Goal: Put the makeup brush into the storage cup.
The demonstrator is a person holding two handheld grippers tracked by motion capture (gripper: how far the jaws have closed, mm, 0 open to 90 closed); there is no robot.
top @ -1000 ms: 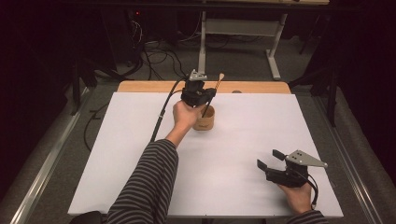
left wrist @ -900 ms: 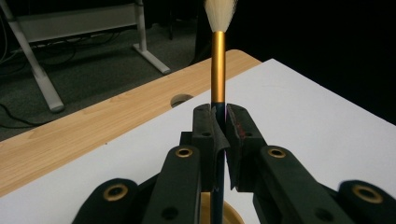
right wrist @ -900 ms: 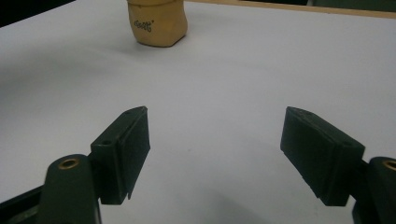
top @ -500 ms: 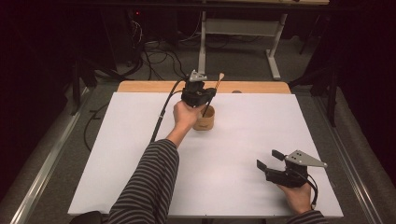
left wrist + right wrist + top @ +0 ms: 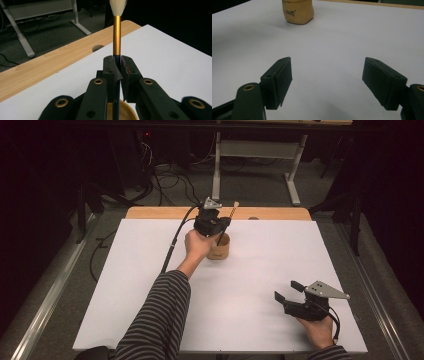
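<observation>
Nothing has shifted since the earlier high views: both hands sit where they were, and the brush leans at the same angle over the cup.

At the far middle of the white surface (image 5: pixel 250 270), the left tongs (image 5: pixel 220 226) are clamped tight on a brush (image 5: pixel 116 32). Seen from the left gripper view, the two black pads press the dark handle between them, the gold ferrule rises straight above the pads, and the pale bristle tip (image 5: pixel 118 6) stands at the top. Below the tongs the handle runs down into the open mouth of a tan wooden cup (image 5: pixel 218 247), whose rim shows at the bottom of that view. In the high view the brush is tilted, bristles up and toward the far right, with its lower end inside the cup. The cup stands upright on the surface, just beside the left hand (image 5: pixel 196 245), near the strip of bare wood (image 5: pixel 150 213) along the far edge.

The right tongs (image 5: pixel 287 292) rest low at the near right corner of the surface, well apart from the cup. Their jaws stand wide open with nothing between them; in the right gripper view they point across the white surface toward the cup (image 5: pixel 297 12)
</observation>
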